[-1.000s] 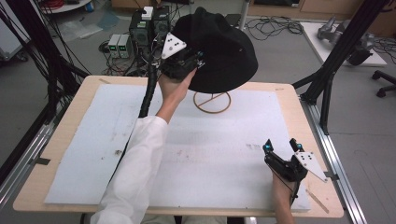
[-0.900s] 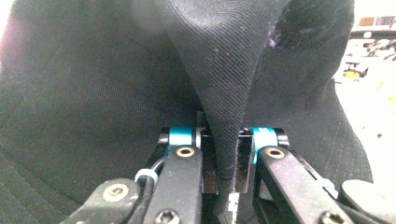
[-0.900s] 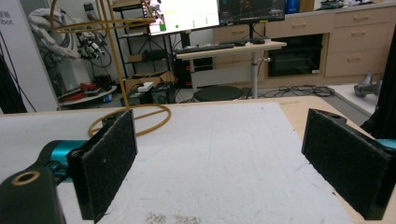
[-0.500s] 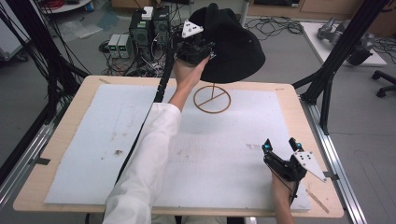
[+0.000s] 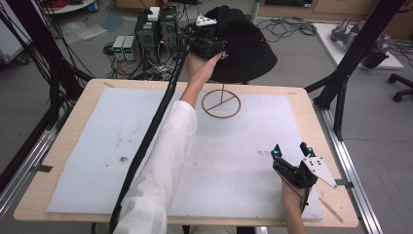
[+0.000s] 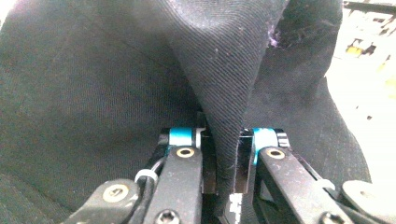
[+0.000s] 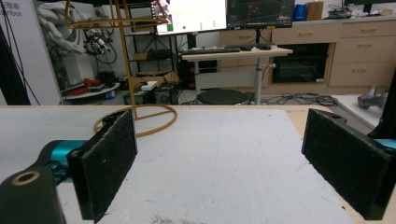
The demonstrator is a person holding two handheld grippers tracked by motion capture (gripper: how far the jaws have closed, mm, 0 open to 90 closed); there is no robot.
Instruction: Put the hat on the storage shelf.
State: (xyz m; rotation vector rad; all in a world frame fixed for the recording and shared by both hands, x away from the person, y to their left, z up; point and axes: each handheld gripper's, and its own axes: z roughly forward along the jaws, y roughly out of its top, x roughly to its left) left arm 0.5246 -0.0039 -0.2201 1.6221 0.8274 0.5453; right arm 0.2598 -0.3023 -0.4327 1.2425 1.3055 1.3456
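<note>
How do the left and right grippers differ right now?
The left gripper is shut on the black hat, raised beyond the table's far edge; the right gripper is open, empty, low over the white mat. Both have black jaws with blue joints.

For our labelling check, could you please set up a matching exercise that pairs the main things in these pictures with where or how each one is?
Things:
1. black hat
2. gold wire stand
3. left gripper
4. right gripper

States:
A. jaws wide apart, nothing between them, low over the white mat at its near right corner
B. clamped on a fold of black fabric
C. stands bare on the mat near the table's far edge, round base flat
D. held up in the air beyond the far edge of the table

Pairs: 1-D, 2-C, 3-B, 4-A
</note>
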